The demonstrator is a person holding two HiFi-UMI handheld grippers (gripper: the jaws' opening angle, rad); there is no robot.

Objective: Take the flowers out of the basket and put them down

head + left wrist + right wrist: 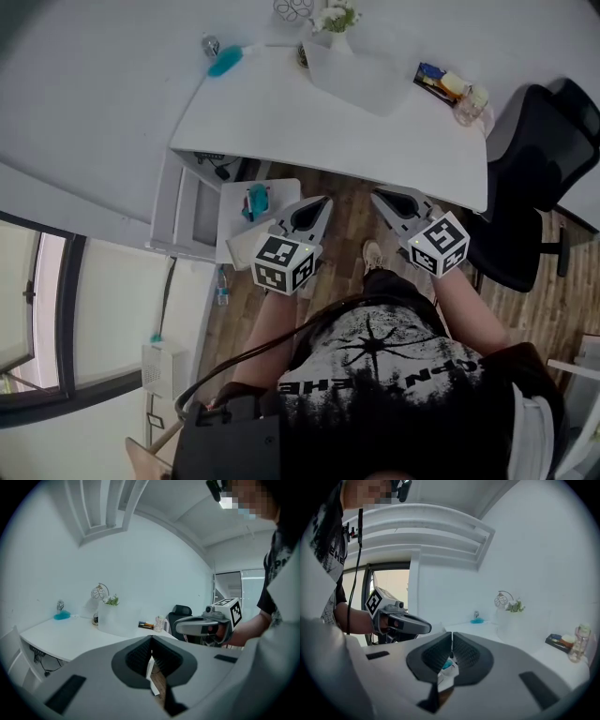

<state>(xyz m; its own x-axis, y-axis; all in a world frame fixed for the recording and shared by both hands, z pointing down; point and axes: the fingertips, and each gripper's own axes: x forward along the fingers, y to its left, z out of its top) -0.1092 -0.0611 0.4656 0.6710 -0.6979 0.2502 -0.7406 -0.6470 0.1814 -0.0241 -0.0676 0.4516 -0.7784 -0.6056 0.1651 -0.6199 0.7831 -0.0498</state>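
White flowers with green leaves (336, 17) stick up from a pale white basket (352, 77) at the far side of the white table (281, 122). The left gripper view shows the flowers (111, 601) above the basket (108, 619); the right gripper view shows them small (515, 605). Both grippers hover over the floor in front of the table's near edge, well short of the basket. My left gripper (323, 201) (151, 638) is shut and empty. My right gripper (377, 195) (452, 633) is also shut, holding nothing.
A round wire ornament (292, 9) stands beside the flowers. A teal brush (225, 60) lies at the table's left end; a box of pens (436, 82) and a small jar (469, 105) sit at its right. A black office chair (534, 178) stands right; a low white stand (258, 202) sits under the table's left.
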